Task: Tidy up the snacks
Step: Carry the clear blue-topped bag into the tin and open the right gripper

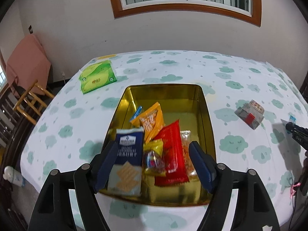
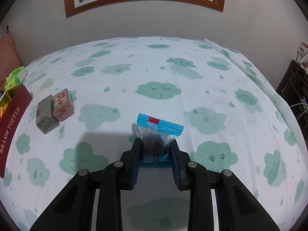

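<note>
Right gripper [image 2: 155, 150] clamped on a blue-wrapped dark snack [image 2: 156, 134], held upright above the cloud-print tablecloth [image 2: 192, 77]. Destination off toward nine o'clock: the toffee tin [image 2: 11, 119], long axis running near to far. Left gripper [image 1: 154, 161] spread wide, holding nothing, hovering over the tin's gold interior [image 1: 173, 96] with its packets. Likely next: carry leftward, release inside.

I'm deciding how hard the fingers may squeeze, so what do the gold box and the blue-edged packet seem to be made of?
The gold box looks like thin sheet metal, a glossy tin: its inner walls mirror the snacks and its rim is rolled. The blue-edged packet, clamped by the right gripper, seems to be soft plastic film: clear in the middle, showing a dark snack, with crimped zigzag seals.
</note>
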Demonstrator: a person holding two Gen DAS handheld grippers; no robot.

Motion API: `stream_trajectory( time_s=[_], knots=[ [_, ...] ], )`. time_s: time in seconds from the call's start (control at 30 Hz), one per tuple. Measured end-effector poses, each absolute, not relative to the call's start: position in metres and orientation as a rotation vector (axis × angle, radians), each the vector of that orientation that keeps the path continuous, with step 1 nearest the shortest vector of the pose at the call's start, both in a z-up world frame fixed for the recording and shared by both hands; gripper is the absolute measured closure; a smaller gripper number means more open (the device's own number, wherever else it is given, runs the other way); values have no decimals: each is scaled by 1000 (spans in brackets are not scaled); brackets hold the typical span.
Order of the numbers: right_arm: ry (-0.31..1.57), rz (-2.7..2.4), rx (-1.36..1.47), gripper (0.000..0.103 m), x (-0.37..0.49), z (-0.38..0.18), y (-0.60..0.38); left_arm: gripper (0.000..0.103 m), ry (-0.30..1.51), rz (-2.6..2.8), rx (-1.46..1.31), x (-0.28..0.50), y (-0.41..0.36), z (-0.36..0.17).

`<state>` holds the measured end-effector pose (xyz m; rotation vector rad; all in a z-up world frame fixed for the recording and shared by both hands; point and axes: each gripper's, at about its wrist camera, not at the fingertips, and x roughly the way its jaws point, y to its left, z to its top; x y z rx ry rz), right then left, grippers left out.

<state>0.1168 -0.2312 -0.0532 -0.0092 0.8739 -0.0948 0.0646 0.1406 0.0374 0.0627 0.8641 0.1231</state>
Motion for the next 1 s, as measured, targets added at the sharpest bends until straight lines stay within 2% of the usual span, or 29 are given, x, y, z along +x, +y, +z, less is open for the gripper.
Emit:
stream_trajectory(
  time_s=[0.13,0.6,0.67,1.0],
  knots=[
    [874,-98,-14,73,117,-53,-229,22,845,148,61,49,141,38],
    [868,-115,-56,76,113,-50,-225,15,801,182,33,19,155,36],
    [869,-110,-52,76,114,-50,-223,11,798,188,24,18,159,36],
    [814,-25,-18,76,108,-17,-199,8,784,229,5,15,176,38]
  ],
)
